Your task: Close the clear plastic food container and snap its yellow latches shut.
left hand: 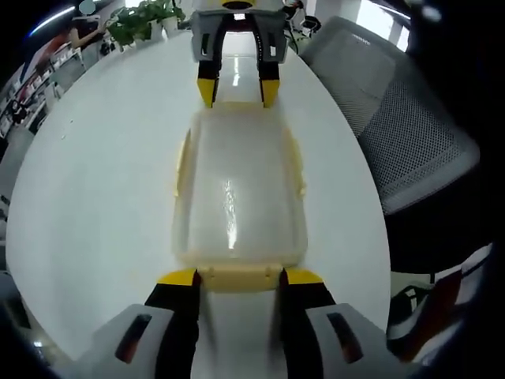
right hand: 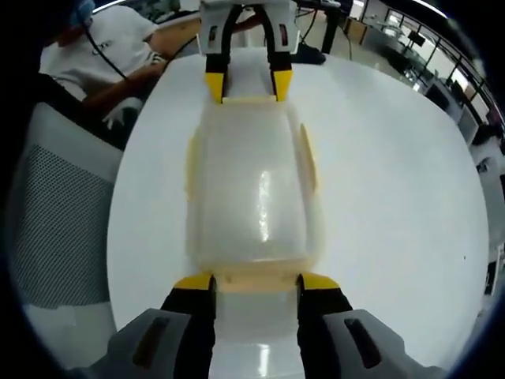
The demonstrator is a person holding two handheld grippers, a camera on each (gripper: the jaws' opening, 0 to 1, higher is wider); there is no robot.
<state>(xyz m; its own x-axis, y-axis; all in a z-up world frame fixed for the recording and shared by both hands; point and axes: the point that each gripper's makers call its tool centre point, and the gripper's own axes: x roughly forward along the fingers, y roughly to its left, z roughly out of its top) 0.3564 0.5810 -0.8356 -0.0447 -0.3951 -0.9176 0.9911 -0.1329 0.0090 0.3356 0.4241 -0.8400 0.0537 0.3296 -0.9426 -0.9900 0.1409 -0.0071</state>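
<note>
The clear plastic container [left hand: 237,189] lies lengthwise on the white table [left hand: 95,197], its lid on and yellow latches along its sides [left hand: 181,162]. My left gripper [left hand: 241,278] stands open at the near end, its yellow tips on either side of the yellow end latch [left hand: 241,276]. The right gripper [left hand: 237,93] is at the far end, also open. In the right gripper view the container [right hand: 252,197] runs away from my right gripper [right hand: 256,283], whose tips flank the near end latch [right hand: 256,280]. The left gripper [right hand: 248,85] straddles the far end.
A grey mesh chair [left hand: 410,134] stands against the table's edge, seen also as the chair [right hand: 63,229]. Potted plants [left hand: 142,20] sit at the far side. A person in a white shirt [right hand: 118,39] sits beyond the table [right hand: 394,197].
</note>
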